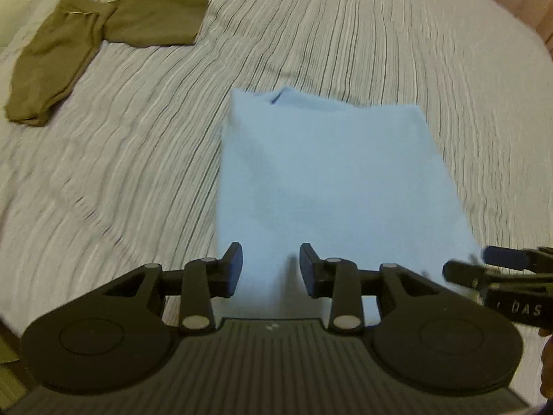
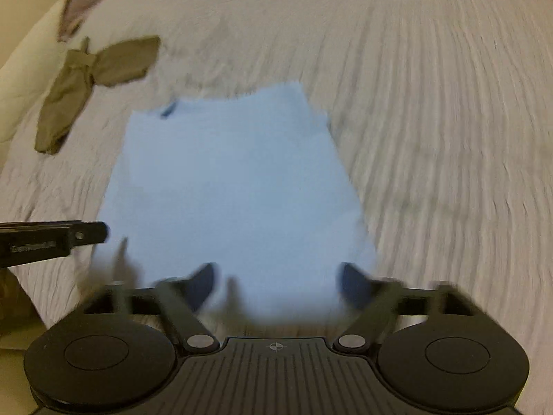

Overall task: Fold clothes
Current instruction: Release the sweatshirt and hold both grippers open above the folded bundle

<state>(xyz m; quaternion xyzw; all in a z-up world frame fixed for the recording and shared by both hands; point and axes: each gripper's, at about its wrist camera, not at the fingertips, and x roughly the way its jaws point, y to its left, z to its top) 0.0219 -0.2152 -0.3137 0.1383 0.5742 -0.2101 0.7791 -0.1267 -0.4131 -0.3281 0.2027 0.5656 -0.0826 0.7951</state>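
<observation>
A light blue garment (image 1: pixel 328 180) lies folded into a rectangle on the striped bedspread (image 1: pixel 138 145); it shows as the same blue garment (image 2: pixel 228 186) in the right wrist view. My left gripper (image 1: pixel 271 269) is open over its near left edge, nothing between the pads. My right gripper (image 2: pixel 278 283) is open wide over the near edge, blurred by motion. The right gripper (image 1: pixel 484 266) also shows at the right side of the left wrist view, and the left gripper (image 2: pixel 93 231) at the left edge of the right wrist view.
An olive green garment (image 1: pixel 86 45), loosely folded, lies at the far left of the bed; it appears as the olive garment (image 2: pixel 93 79) in the right wrist view. A pillow (image 2: pixel 20 83) sits at the far left. Bare bedspread (image 2: pixel 432 121) spreads to the right.
</observation>
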